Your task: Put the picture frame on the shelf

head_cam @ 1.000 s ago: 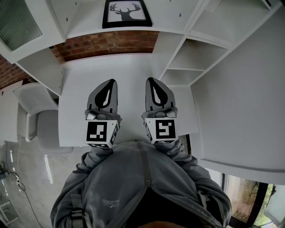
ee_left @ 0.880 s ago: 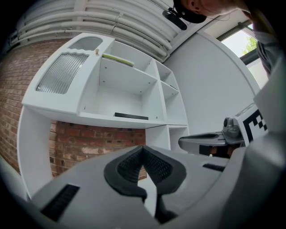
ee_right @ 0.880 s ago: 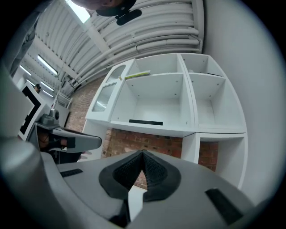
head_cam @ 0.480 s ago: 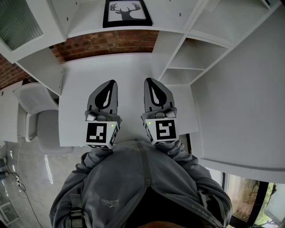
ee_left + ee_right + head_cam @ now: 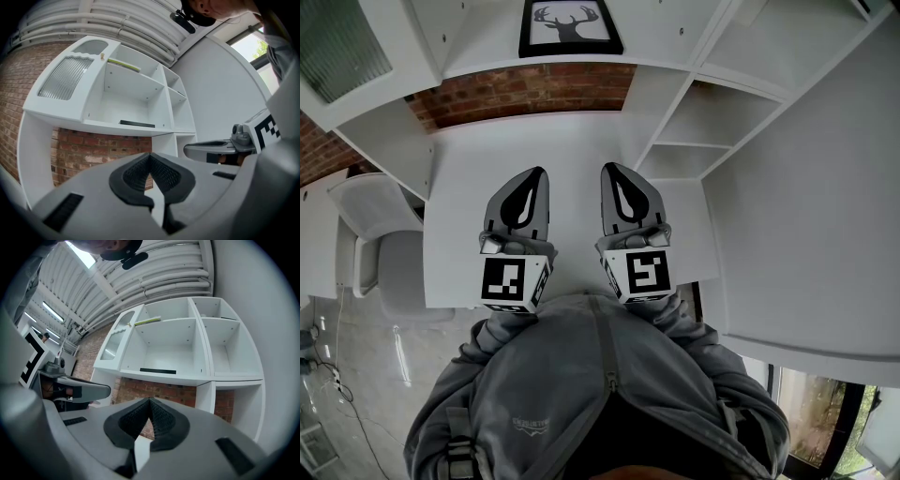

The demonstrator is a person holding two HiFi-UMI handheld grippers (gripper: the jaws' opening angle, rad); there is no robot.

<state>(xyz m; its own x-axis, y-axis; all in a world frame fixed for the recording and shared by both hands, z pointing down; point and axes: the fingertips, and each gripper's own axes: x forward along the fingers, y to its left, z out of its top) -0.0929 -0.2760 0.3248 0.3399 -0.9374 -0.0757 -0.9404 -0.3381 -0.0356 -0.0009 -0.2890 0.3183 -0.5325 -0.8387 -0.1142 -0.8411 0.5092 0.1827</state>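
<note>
The picture frame [image 5: 570,26], black with a deer silhouette, lies flat on the floor of the wide white shelf [image 5: 487,52] above the desk. In the gripper views it shows only as a thin dark strip [image 5: 137,123] [image 5: 158,371]. My left gripper [image 5: 534,172] and right gripper [image 5: 612,167] hang side by side over the white desk [image 5: 572,141], close to my body and well short of the shelf. Both are shut with nothing between the jaws, and the pads [image 5: 161,174] [image 5: 161,420] meet at their tips.
A brick wall [image 5: 525,94] backs the desk under the shelf. Open white compartments [image 5: 703,127] stand at the right. A cabinet door with ribbed glass [image 5: 337,47] hangs at the left. A white chair [image 5: 380,244] sits left of the desk. A thin yellow-green item [image 5: 147,321] lies on an upper shelf.
My right gripper has drifted very slightly to the left. The left gripper and the picture frame have not moved.
</note>
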